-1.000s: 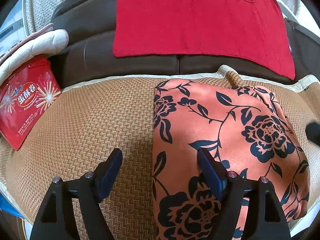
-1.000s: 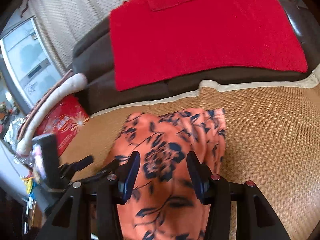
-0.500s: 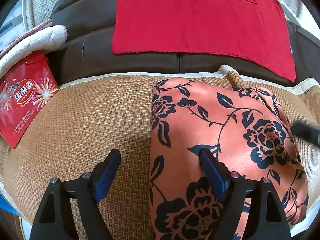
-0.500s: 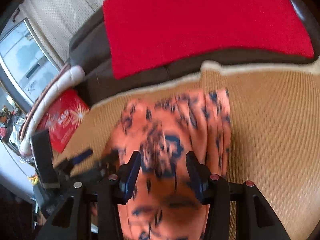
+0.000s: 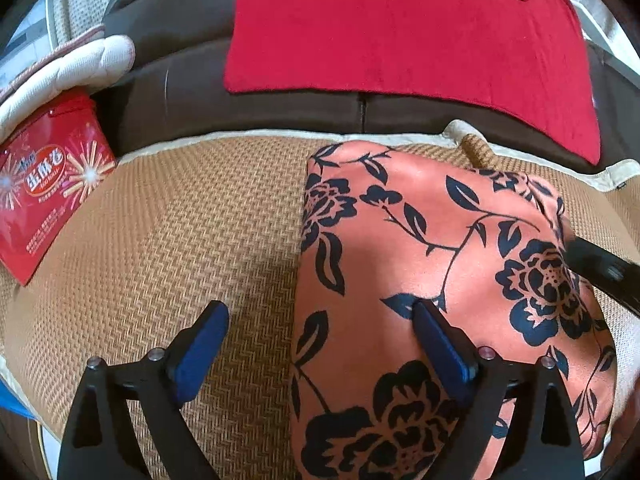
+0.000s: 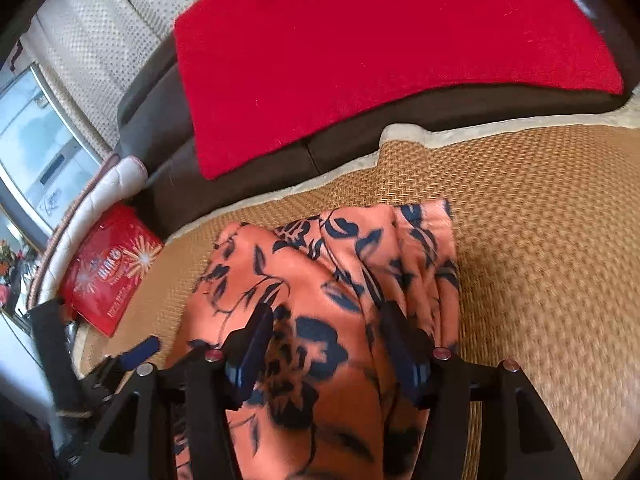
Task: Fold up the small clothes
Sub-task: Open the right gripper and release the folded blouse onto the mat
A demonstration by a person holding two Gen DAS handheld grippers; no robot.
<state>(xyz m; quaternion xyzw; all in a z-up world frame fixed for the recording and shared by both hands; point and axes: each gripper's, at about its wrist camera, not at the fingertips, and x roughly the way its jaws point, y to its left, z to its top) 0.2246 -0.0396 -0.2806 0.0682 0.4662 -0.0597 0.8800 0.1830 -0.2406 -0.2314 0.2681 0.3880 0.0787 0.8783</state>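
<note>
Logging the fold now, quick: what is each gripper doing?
Left gripper: open, jaws opening, straddling the floral cloth's edge, gripping nothing.
Right gripper: open, jaws opening, cloth between them.

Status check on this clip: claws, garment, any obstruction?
Left claw opening, straddling the floral garment's left edge, nothing gripped. Right claw opening over its pleats. Garment folded on woven mat. Nothing obstructing.

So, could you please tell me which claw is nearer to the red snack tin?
Left. The left claw straddles the floral garment's near edge, on the red snack tin's side; the right claw hovers over the garment's far side.
</note>
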